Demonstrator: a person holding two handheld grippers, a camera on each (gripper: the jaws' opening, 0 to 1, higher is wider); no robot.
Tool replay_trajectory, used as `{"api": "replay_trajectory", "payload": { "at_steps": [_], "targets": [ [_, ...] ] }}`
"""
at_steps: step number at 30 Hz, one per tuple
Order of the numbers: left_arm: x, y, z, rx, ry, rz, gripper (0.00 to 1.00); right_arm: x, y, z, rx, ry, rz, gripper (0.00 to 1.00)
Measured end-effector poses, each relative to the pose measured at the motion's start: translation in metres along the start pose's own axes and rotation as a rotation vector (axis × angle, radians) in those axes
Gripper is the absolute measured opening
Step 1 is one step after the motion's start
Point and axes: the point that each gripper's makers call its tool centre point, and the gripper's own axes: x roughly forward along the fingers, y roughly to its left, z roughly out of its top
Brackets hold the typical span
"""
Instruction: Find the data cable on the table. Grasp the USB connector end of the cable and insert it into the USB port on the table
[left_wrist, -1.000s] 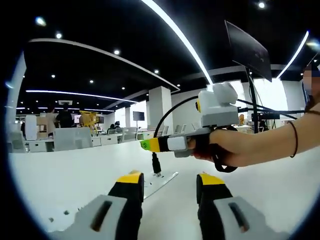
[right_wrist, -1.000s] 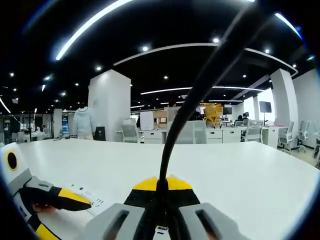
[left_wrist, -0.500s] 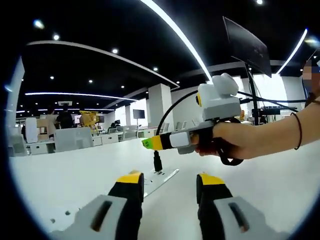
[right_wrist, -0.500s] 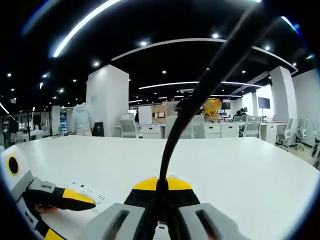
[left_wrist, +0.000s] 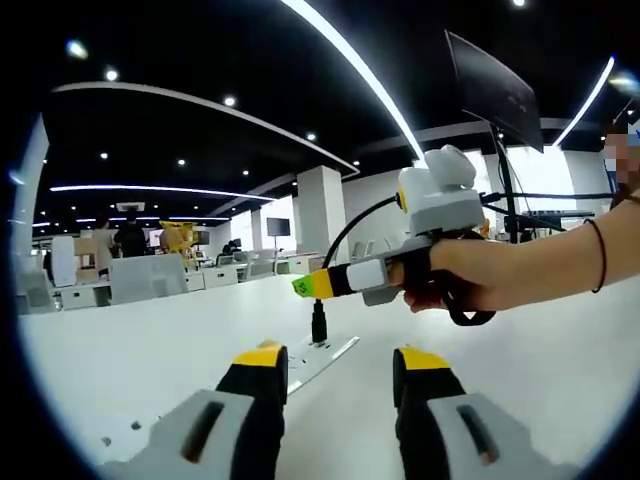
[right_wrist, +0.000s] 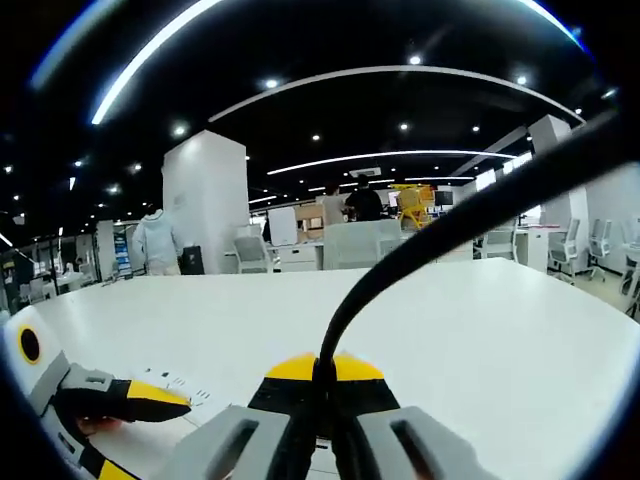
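Note:
A black data cable (left_wrist: 347, 228) is held in my right gripper (left_wrist: 304, 287), which comes in from the right in a person's hand. The cable's connector end (left_wrist: 318, 326) hangs straight down, just above a flat white port strip (left_wrist: 326, 360) on the white table (left_wrist: 120, 350). My left gripper (left_wrist: 340, 368) stands open and holds nothing, close in front of the strip. In the right gripper view, the right gripper (right_wrist: 322, 376) is shut on the cable (right_wrist: 400, 265), which arcs up to the right. The left gripper (right_wrist: 135, 430) is at the lower left beside the strip (right_wrist: 185, 385).
A dark monitor (left_wrist: 495, 95) on a stand rises behind the hand at the right. Desks, chairs and people (right_wrist: 160, 245) fill the far background beside a white pillar (right_wrist: 205, 210). The table top (right_wrist: 500, 340) stretches wide to the right.
In the left gripper view the right gripper has shifted slightly right with the cable and connector. In the right gripper view the cable now leans more to the right.

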Motion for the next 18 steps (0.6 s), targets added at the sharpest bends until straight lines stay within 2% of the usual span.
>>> {"api": "replay_trajectory", "payload": {
  "at_steps": [13, 18],
  "targets": [
    [0.000, 0.000, 0.001, -0.002, -0.002, 0.001, 0.42, 0.002, 0.008, -0.003, -0.017, 0.022, 0.010, 0.04],
    [0.000, 0.000, 0.001, -0.002, 0.000, 0.002, 0.42, -0.002, -0.003, -0.003, 0.078, -0.001, -0.013, 0.04]
  ]
}}
